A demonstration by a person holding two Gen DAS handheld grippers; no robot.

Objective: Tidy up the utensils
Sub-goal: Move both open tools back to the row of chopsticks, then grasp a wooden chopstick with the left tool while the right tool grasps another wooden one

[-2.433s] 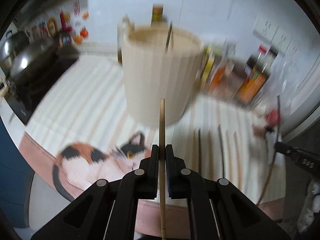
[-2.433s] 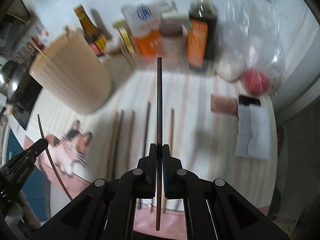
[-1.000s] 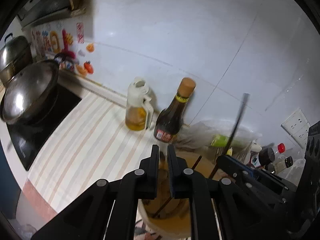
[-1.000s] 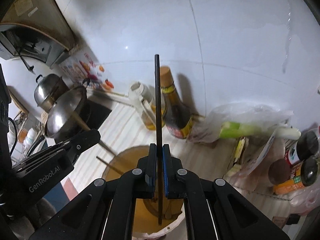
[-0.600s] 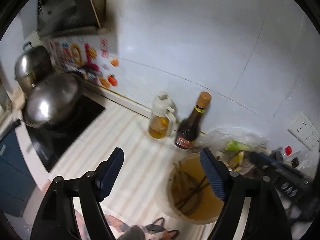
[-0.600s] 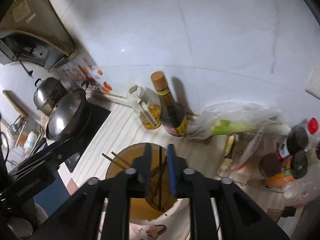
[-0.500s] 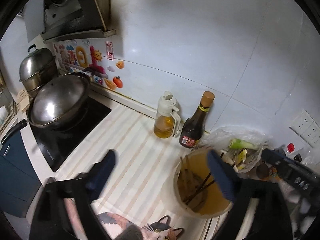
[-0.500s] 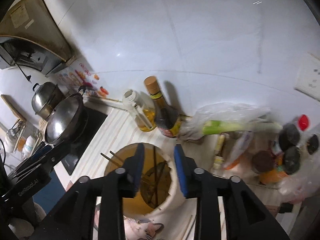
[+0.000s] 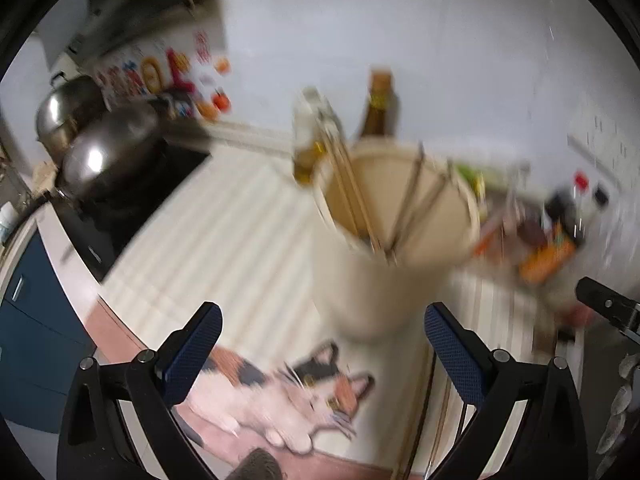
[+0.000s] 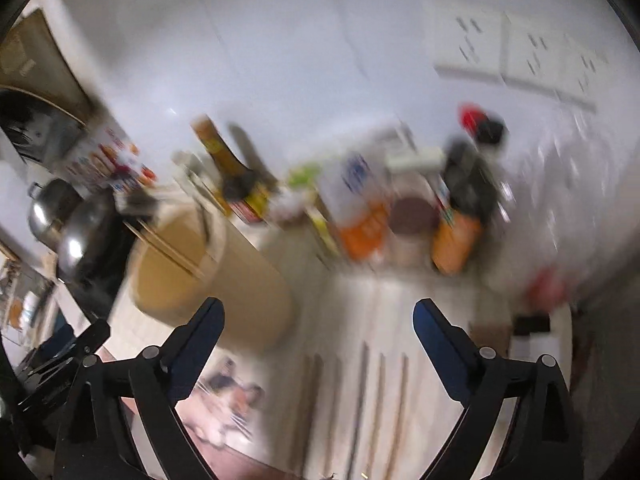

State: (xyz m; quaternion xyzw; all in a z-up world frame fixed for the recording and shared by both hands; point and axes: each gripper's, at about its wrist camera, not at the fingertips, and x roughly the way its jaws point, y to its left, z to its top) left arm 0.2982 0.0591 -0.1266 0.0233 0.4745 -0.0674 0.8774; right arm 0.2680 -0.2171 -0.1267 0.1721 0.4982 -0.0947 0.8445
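Left gripper [image 9: 318, 330]: jaws spread wide at the bottom of the left wrist view, nothing between the blue pads [image 9: 192, 350].
Right gripper [image 10: 316, 330]: jaws likewise wide apart and empty, low in the right wrist view.
Cat print [image 9: 280, 392]: calico picture on the striped mat [image 9: 224, 240], lower centre, partly cut off by the left gripper's frame.
Loose chopsticks [image 10: 360, 400]: several lying side by side on the mat between the right gripper's fingers, smeared by blur; exact count unclear.
Utensil holder [image 9: 396, 248]: cream cylinder standing at mid-frame, just beyond the cat print.
Chopsticks in holder [image 9: 352, 196]: leaning against the rim, tips poking above it; blur hides how many.
Bottles [image 10: 400, 216]: row behind the holder along the white wall, labels unreadable.
Wok [image 9: 108, 156]: shiny metal, on the black cooktop at the left edge.
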